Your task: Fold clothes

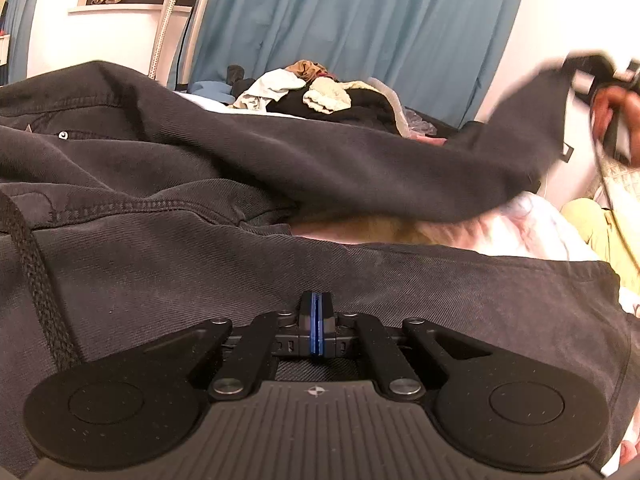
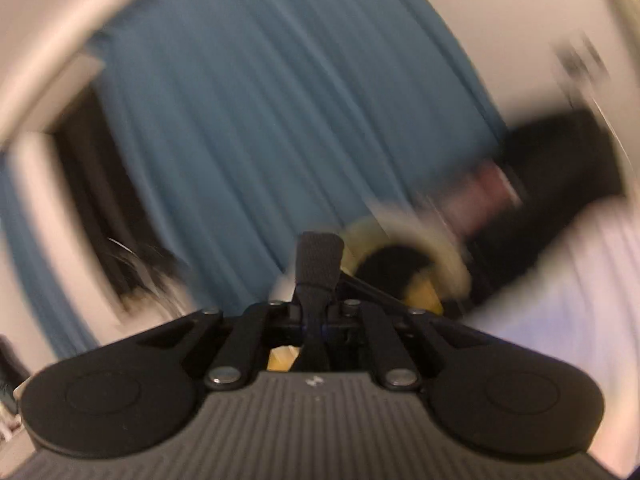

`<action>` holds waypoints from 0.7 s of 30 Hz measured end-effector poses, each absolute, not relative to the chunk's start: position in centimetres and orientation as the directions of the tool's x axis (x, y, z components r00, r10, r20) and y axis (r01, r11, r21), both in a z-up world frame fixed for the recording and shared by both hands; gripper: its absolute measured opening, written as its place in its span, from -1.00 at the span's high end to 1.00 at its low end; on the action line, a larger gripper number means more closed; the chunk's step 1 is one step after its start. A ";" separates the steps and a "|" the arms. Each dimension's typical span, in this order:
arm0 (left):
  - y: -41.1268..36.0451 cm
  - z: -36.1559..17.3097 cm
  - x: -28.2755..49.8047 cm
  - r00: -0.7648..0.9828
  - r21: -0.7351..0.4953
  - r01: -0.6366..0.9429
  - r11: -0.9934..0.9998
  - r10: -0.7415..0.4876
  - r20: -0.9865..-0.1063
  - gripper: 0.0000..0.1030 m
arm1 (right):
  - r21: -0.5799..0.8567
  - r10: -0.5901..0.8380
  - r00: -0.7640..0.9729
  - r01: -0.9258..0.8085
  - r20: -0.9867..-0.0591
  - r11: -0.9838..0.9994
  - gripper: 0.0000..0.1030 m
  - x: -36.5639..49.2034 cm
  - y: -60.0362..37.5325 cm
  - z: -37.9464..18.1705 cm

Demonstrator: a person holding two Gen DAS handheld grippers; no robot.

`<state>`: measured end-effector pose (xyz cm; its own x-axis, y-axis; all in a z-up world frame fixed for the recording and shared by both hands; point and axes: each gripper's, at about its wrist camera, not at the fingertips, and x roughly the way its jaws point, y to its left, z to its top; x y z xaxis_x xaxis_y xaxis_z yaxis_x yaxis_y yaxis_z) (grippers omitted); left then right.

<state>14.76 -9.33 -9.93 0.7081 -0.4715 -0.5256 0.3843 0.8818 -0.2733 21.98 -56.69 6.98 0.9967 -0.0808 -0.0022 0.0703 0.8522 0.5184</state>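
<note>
1. Far left of the bed, the dark trousers (image 1: 168, 160) lie spread out, waistband and rivet up at the left, a black drawstring (image 1: 36, 264) trailing down the near-left side.
2. Centre, the left claw (image 1: 317, 330) is pinched fully together, blue pads touching, low over the near trouser leg; whether any cloth is caught between them I cannot tell.
3. Behind it, at the far edge of the bed, a pile of clothes (image 1: 316, 92) waits in front of the blue curtain (image 1: 360, 20).
4. Right side now: the other trouser leg rises off the bed toward the right claw (image 2: 318, 276), which is clamped narrow on a strip of dark fabric, the hem end by the look of it.
5. The right wrist view is heavily smeared, so that hand (image 1: 614, 108) is travelling fast.
6. Risks from here: it is a thin pinch on heavy cloth, and a quick swing could pull the hem free; if the left claw holds nothing, the whole garment may drag across the bed and the fold will land crooked.
</note>
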 end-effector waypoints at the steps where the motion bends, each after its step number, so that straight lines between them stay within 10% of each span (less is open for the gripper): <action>1: -9.3 -9.9 14.7 0.709 -0.272 0.385 0.882 -0.471 -0.525 0.96 | 0.519 -0.071 0.996 0.036 0.048 0.854 0.86 21.0 -57.2 7.9; 13: -9.6 -10.2 14.5 0.713 -0.254 0.389 0.886 -0.463 -0.527 0.96 | 0.513 -0.273 0.763 0.610 -0.586 0.604 0.85 13.6 -68.9 -14.4; 21: -10.0 -10.2 14.9 0.717 -0.237 0.389 0.890 -0.455 -0.528 0.96 | 0.536 -0.292 0.793 0.585 -0.534 0.608 0.84 13.1 -68.8 -15.9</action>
